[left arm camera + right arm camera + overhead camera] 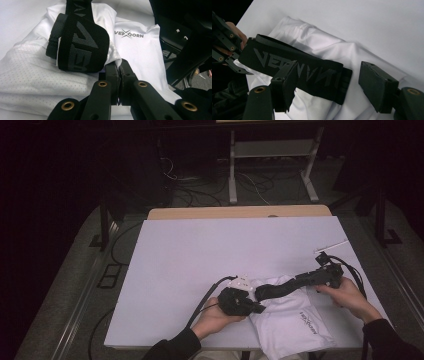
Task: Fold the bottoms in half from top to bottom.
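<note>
high view: white garment (pixel 292 320) with black waistband (pixel 280 287) at table's (pixel 200 250) near edge, between both hands | left gripper view: left gripper (pixel 119 68) clamped on white fabric beside waistband (pixel 77 45) | right gripper view: right gripper (pixel 329 85) wide apart, 2 jaws astride waistband (pixel 312 72), gripping nothing

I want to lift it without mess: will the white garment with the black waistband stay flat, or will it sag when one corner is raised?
The white garment will probably sag: it already lies in soft folds. Its mesh fabric looks thin, so likely light. The black waistband seems thicker and may hang heavier.
</note>
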### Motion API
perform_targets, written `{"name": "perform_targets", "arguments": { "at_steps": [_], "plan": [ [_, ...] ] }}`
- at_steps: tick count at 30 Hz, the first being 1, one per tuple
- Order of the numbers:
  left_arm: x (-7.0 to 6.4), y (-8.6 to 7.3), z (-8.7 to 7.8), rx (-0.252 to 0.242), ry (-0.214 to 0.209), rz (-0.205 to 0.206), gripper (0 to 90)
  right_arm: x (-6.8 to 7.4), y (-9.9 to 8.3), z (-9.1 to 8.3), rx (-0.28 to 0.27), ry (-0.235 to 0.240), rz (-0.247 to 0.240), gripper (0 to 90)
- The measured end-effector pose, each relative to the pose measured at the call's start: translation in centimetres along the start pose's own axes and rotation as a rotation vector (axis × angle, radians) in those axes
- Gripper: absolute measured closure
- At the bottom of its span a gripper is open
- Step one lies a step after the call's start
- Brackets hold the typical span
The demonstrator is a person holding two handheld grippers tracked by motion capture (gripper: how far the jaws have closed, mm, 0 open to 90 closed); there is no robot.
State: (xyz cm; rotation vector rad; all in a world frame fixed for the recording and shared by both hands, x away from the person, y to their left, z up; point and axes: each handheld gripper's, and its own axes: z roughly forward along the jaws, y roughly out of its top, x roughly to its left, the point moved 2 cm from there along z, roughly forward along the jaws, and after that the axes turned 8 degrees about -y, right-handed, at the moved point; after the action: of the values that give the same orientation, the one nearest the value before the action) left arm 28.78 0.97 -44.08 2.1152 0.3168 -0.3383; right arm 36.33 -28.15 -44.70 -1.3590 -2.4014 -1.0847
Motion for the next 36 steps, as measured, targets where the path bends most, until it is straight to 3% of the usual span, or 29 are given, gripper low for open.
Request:
{"name": "perform_targets", "arguments": {
  "at_steps": [14,17,19,22,27,36],
  "plan": [
    [0.0,0.0,0.1,0.0,-0.004,0.001,87.2,0.4,0.2,1.1,0.055,0.028,-0.01,34.9],
    [0.0,0.0,0.1,0.001,-0.006,0.0,87.2,0.3,0.2,1.1,0.055,0.025,-0.008,41.2],
    [0.0,0.0,0.2,0.002,-0.006,0.001,87.2,0.2,0.2,1.0,0.056,0.007,-0.002,51.2],
    [0.0,-0.1,0.3,0.003,-0.007,-0.002,87.1,0.1,0.1,0.9,0.047,0.013,0.008,59.3],
    [0.0,-0.1,0.3,0.006,-0.009,-0.004,87.0,0.4,-0.1,0.9,0.052,-0.013,-0.004,72.9],
    [0.1,-0.1,0.4,0.005,-0.012,-0.015,85.9,1.0,-0.6,0.3,0.021,-0.023,-0.044,82.0]
  ]
}}
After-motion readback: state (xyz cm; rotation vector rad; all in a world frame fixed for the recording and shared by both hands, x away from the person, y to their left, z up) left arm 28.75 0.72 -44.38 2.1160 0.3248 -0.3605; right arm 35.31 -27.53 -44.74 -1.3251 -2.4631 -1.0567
